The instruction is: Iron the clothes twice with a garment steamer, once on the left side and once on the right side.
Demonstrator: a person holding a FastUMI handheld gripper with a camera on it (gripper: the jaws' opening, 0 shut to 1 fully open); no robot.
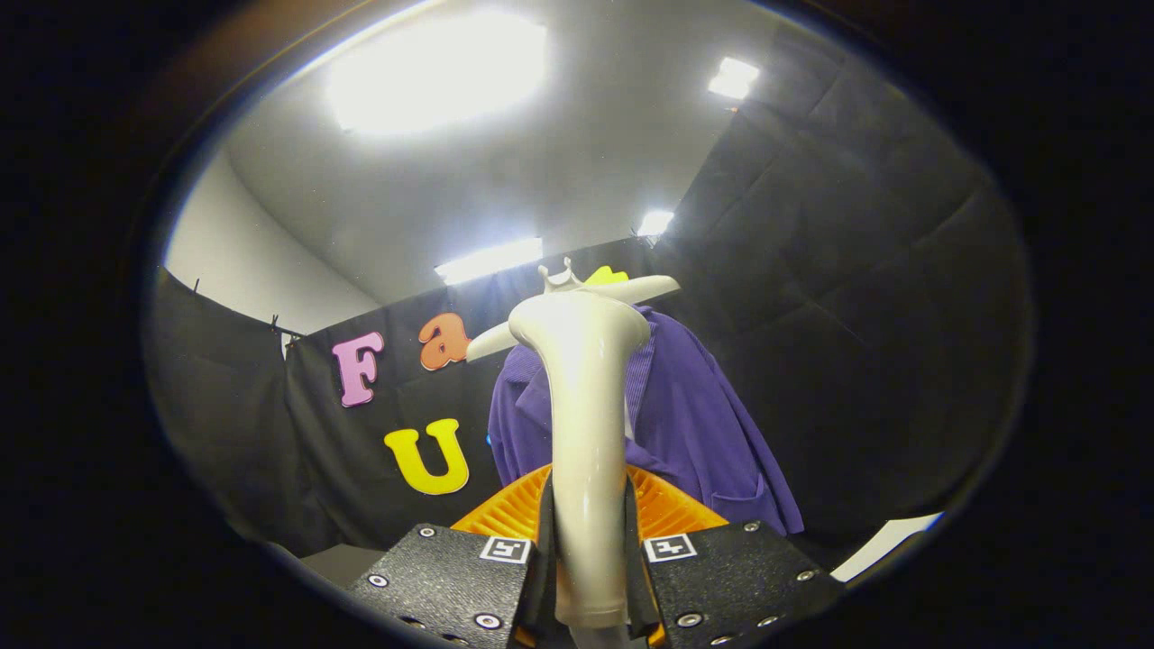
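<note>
The gripper [590,577] is clenching the steamer [586,433] by its handle, both fingers pressing its sides. The steamer's long axis is running near to far, its head pointing up toward the purple shirt [685,424] hanging just beyond. Judging by this, the first pass is pending; next the head is needing to meet the shirt's left side

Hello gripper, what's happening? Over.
Fingers shut on glossy cream plastic steamer handle. Purple corduroy jacket hanging just beyond. Nothing between them.

Tongs [590,577] clamp the steamer handle [586,433] before a purple garment [694,424].
</note>
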